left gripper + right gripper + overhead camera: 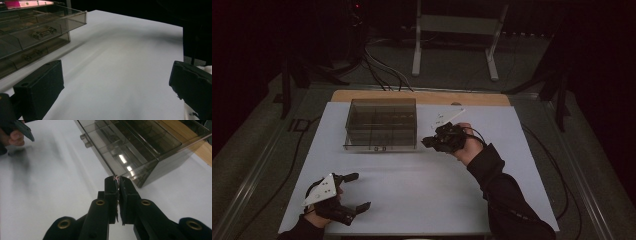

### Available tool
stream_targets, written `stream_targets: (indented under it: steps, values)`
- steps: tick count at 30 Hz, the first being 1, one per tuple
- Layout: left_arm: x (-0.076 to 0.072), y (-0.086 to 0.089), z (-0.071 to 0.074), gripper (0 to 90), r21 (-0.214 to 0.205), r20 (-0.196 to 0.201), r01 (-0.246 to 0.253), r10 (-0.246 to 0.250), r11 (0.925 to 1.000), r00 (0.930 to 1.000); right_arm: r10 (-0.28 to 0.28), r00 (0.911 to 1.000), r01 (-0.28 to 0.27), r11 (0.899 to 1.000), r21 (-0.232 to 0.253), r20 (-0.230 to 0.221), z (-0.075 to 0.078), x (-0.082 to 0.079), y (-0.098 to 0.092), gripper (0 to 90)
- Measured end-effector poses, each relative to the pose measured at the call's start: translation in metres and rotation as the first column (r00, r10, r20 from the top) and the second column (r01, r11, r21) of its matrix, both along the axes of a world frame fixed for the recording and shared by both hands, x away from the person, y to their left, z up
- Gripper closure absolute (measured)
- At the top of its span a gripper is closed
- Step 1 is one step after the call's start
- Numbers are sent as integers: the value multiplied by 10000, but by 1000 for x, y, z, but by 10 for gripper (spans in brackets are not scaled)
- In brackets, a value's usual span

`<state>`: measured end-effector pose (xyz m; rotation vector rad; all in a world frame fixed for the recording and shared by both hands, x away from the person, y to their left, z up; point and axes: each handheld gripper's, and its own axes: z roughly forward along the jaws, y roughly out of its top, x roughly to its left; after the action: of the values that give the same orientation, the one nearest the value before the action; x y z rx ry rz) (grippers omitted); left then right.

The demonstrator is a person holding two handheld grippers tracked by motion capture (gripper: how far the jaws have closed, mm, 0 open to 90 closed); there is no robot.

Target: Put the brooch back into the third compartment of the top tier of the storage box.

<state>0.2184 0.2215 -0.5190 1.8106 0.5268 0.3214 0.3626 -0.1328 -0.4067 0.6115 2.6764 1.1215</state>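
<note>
Lower left of the high view: left gripper (354,191) rests on the white worktop (422,190), fingers spread wide with nothing between them. Mid-frame right, the right gripper (428,142) has its fingers pressed together on a small, thin item (116,178), too small to identify. Just beyond sits the smoky transparent compartment box (381,123), centre left.

A white surface (422,190) lies over a wooden board (422,96). Beyond it, cables (382,70) cross the floor near a pale metal frame (457,30).
</note>
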Motion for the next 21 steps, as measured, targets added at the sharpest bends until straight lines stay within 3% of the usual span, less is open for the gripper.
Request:
stream_targets:
  steps: [21]
  values:
    - [0,0,0,6,-53,-14,36,-36,10000,10000,260,9996,-258,9996,-92,134,10,16,32,851]
